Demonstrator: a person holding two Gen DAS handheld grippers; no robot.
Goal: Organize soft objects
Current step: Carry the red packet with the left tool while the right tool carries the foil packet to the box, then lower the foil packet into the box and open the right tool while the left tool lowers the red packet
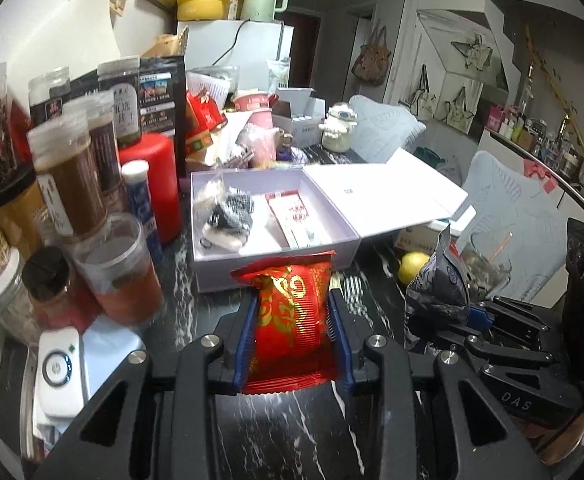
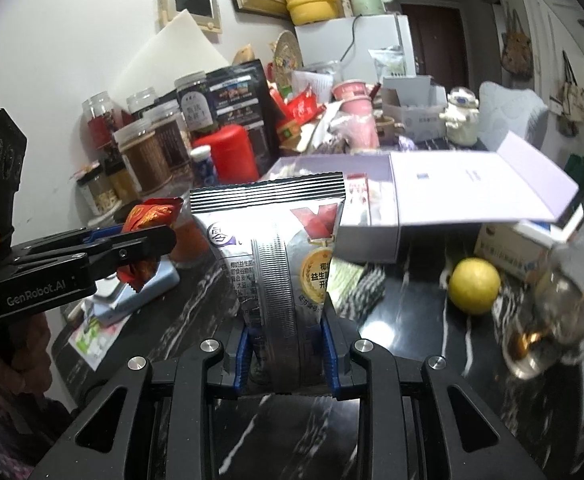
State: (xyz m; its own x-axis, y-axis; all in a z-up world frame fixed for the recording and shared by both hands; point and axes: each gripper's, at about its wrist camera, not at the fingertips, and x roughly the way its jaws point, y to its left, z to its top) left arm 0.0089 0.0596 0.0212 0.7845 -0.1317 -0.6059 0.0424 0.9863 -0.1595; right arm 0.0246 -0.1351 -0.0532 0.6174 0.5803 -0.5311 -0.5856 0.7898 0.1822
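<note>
- The left gripper [image 1: 292,328] is clamped on a red snack packet [image 1: 292,320]; both blue-padded fingers [image 1: 246,340] press its sides, and the packet runs lengthwise between them, its crimped top end sticking out past the fingertips.
- In the right wrist view, that same red snack packet [image 2: 148,220] shows pinched in the left gripper [image 2: 148,240] at the left side, held above the dark marble table [image 2: 411,320].
- The right gripper [image 2: 288,344] is closed on a silver snack bag [image 2: 276,248]; the bag stands upright between the fingers [image 2: 331,356], its back seam facing the camera and its wide crimped top fanning out well above the fingertips.
- From the left wrist view, the silver snack bag [image 1: 437,284] appears to the right, gripped by the right gripper [image 1: 467,312].
- An open lavender box [image 1: 276,216] sits on the table just beyond the red packet, lid folded out to the right, with small items inside.
- A yellow lemon [image 2: 475,286] lies on the table to the right of the silver bag, beside a glass cup [image 2: 559,320].
- Jars [image 1: 76,176] crowd the table's left side.
</note>
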